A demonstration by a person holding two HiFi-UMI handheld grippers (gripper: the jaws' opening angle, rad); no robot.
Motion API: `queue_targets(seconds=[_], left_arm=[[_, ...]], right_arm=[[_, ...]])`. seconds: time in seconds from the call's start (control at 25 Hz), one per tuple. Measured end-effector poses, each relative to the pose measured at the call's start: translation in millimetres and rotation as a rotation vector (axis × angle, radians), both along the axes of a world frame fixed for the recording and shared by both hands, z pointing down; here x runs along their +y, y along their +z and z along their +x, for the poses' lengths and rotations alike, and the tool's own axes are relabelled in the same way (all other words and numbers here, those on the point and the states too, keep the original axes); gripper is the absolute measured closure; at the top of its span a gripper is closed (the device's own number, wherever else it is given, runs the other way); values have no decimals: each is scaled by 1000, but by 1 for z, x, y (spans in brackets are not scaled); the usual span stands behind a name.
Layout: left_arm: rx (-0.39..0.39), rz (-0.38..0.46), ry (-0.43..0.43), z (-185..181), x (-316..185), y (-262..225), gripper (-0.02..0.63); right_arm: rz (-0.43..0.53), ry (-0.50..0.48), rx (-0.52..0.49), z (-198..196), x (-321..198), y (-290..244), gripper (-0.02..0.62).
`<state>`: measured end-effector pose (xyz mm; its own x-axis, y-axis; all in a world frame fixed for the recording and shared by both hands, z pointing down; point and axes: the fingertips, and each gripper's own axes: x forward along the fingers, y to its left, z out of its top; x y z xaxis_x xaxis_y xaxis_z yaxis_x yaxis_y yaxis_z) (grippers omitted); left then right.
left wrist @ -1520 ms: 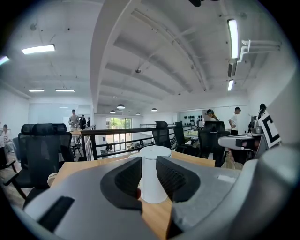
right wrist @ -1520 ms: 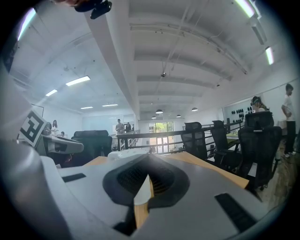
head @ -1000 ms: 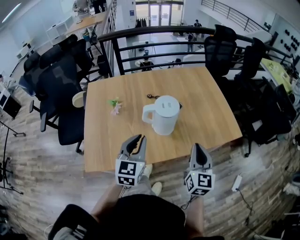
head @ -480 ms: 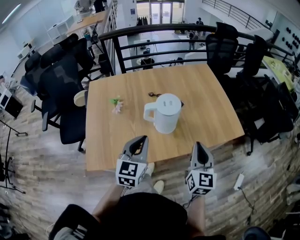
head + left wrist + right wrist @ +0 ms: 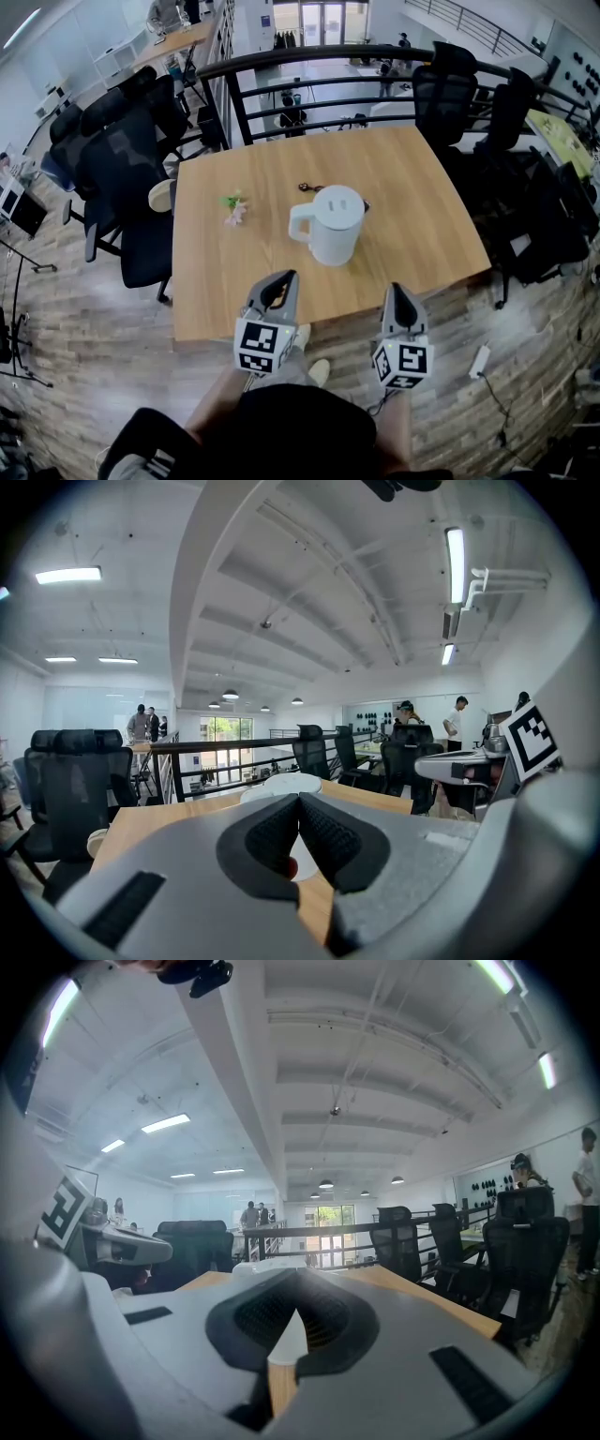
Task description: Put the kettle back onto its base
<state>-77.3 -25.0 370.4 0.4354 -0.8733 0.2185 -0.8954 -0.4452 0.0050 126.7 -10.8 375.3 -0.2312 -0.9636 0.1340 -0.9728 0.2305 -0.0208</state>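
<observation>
A white kettle (image 5: 330,225) with its handle to the left stands upright near the middle of the wooden table (image 5: 216,300). A small dark thing (image 5: 307,187) lies just behind it; a dark edge shows under its right side, and I cannot tell whether that is the base. My left gripper (image 5: 281,278) is shut and empty at the table's near edge, well short of the kettle. My right gripper (image 5: 395,289) hovers beside it, also shut and empty. The kettle's lid (image 5: 291,782) peeks over the closed jaws in the left gripper view, as does its top (image 5: 272,1265) in the right gripper view.
A small pink and green flower (image 5: 231,210) lies on the table left of the kettle. Dark office chairs (image 5: 122,178) crowd the left side, more chairs (image 5: 525,216) the right. A black railing (image 5: 309,66) runs behind the table's far edge.
The left gripper's jaws have closed from slightly apart. Both grippers and the kettle stay where they were.
</observation>
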Motion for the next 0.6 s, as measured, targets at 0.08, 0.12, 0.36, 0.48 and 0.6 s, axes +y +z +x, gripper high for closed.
queue_targets(seconds=[0.08, 0.12, 0.36, 0.48, 0.6], left_arm=[[1, -1, 0, 0, 1, 0, 603], [1, -1, 0, 0, 1, 0, 603], [2, -5, 4, -1, 1, 3, 603], [3, -6, 5, -2, 0, 4, 603], [4, -6, 5, -3, 0, 4, 603]], right_arm=[[1, 1, 0, 0, 1, -1, 597], [3, 2, 1, 0, 1, -1, 597], [-4, 4, 0, -2, 1, 1, 597], [-1, 9, 2, -2, 1, 1, 597], [2, 7, 3, -4, 1, 0, 597]])
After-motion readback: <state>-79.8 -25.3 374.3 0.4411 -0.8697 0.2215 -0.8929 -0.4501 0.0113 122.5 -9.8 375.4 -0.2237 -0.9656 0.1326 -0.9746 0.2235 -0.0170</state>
